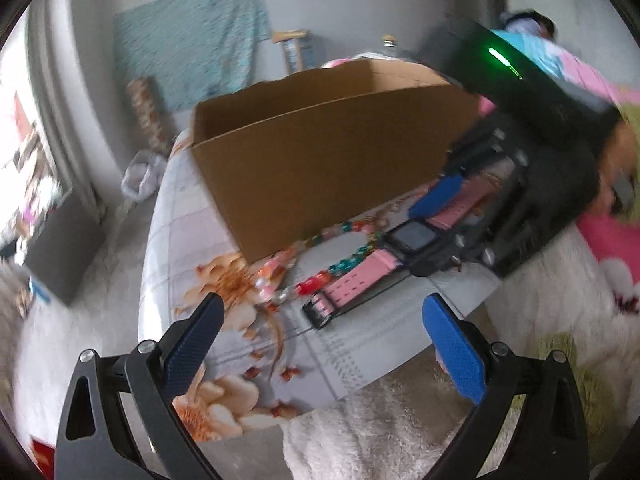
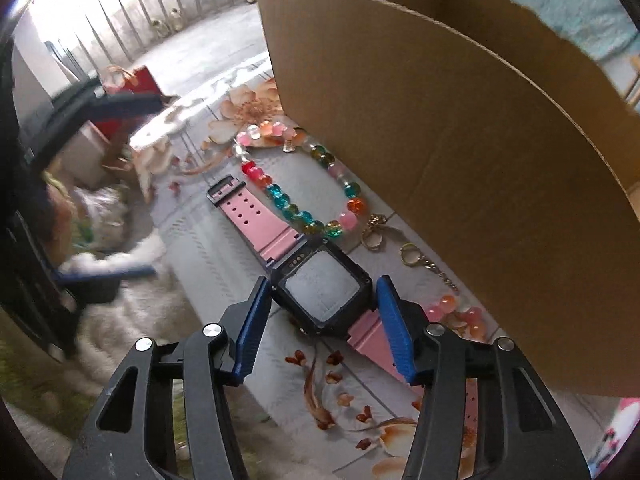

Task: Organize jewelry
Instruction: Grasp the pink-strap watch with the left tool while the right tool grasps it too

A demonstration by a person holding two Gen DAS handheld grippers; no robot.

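A pink-strapped watch with a black square case (image 2: 322,294) lies flat on the floral tablecloth (image 2: 224,264), beside the cardboard box (image 2: 460,152). My right gripper (image 2: 320,280) points down over it, one blue pad close to each side of the case; a thin gap shows, so it is open. The left wrist view shows that gripper (image 1: 424,236) over the watch (image 1: 412,236). A multicoloured bead bracelet (image 2: 280,196) lies just past the watch. My left gripper (image 1: 324,308) hovers open and empty near the table's edge, short of the watch's buckle (image 1: 318,312).
A gold keyring with chain (image 2: 412,254) and pink beads (image 2: 452,312) lie against the box wall. The tall open box (image 1: 320,152) fills the back of the small table. White fluffy bedding (image 1: 380,432) surrounds the table; a person's sleeve (image 1: 560,64) is at right.
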